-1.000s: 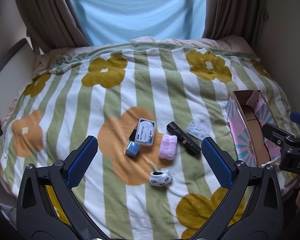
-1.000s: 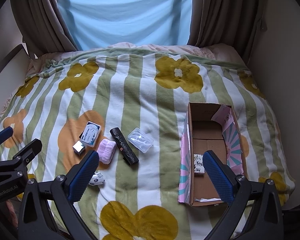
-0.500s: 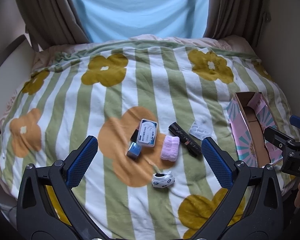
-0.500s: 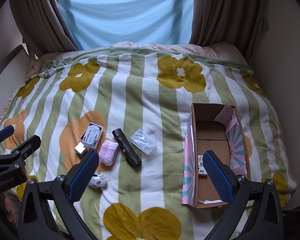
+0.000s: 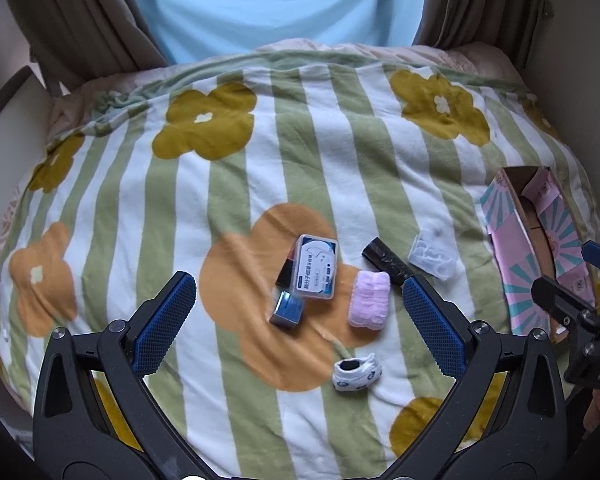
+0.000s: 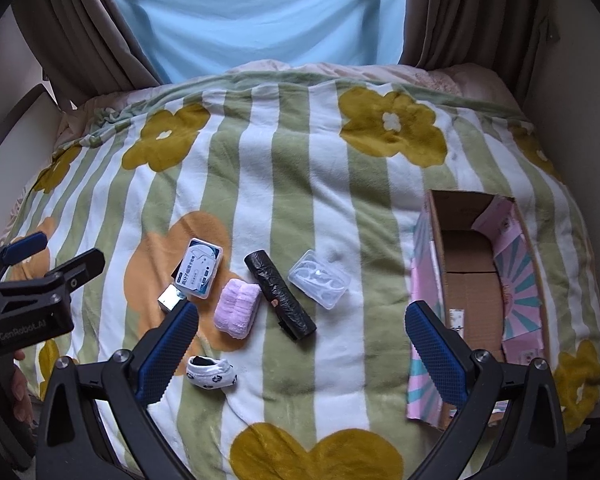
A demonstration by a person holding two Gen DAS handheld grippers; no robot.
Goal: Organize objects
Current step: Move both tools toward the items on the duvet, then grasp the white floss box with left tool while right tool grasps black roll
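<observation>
Both claws gape empty: left gripper [image 5: 299, 318] hovers over the floss case [image 5: 315, 267] and pink towel [image 5: 369, 299]; only the right gripper [image 6: 302, 338] view shows the inside of the cardboard box [image 6: 476, 276], just ahead of its right finger

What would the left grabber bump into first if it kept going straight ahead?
Probably the small silver-blue box: it lies about midway between the open left gripper's fingers, on the blanket. The white floss box sits just beyond. Depth is hard to judge through the fisheye.
</observation>
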